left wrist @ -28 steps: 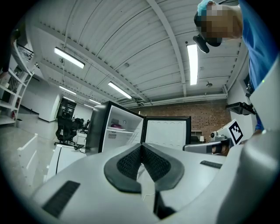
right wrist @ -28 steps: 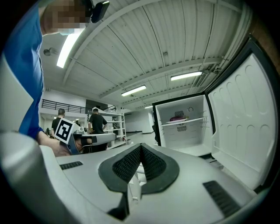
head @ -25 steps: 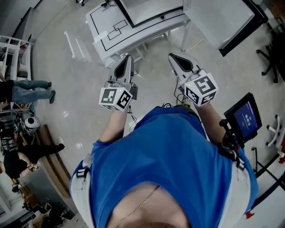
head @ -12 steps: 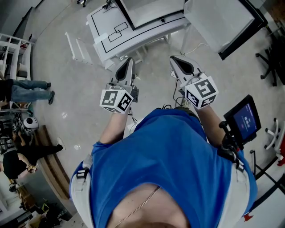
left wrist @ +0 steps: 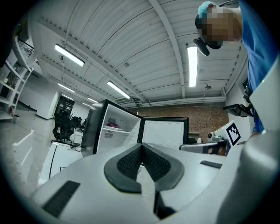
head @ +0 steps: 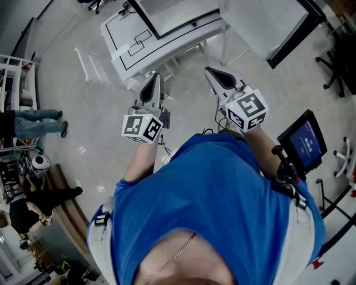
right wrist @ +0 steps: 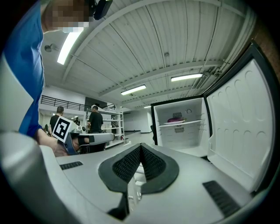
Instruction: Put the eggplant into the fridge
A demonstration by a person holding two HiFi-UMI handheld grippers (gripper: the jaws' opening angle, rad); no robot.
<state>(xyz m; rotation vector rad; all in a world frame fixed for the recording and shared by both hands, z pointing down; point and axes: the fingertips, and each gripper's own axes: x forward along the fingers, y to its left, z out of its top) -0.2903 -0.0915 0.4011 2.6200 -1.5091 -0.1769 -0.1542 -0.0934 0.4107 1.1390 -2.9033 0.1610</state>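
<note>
The eggplant (right wrist: 176,118) is a purple shape on a white plate on the upper shelf of the open fridge (right wrist: 183,151). It also shows small in the left gripper view (left wrist: 113,125), inside the fridge (left wrist: 114,140). The fridge door (right wrist: 238,131) stands swung wide to the right. My left gripper (head: 151,89) and right gripper (head: 214,75) are held side by side in front of the person's chest, pointing level toward the fridge (head: 167,14), well short of it. Both are shut with nothing between the pads (left wrist: 131,162) (right wrist: 127,164).
A white cabinet (head: 130,47) with black line markings stands left of the fridge, with a white rack (head: 89,58) beside it. A small screen on a stand (head: 303,146) is at the right. People stand at the far left (head: 33,114) and by shelving (right wrist: 94,120).
Only the head view has shifted slightly. Both grippers keep their place and stay shut.
</note>
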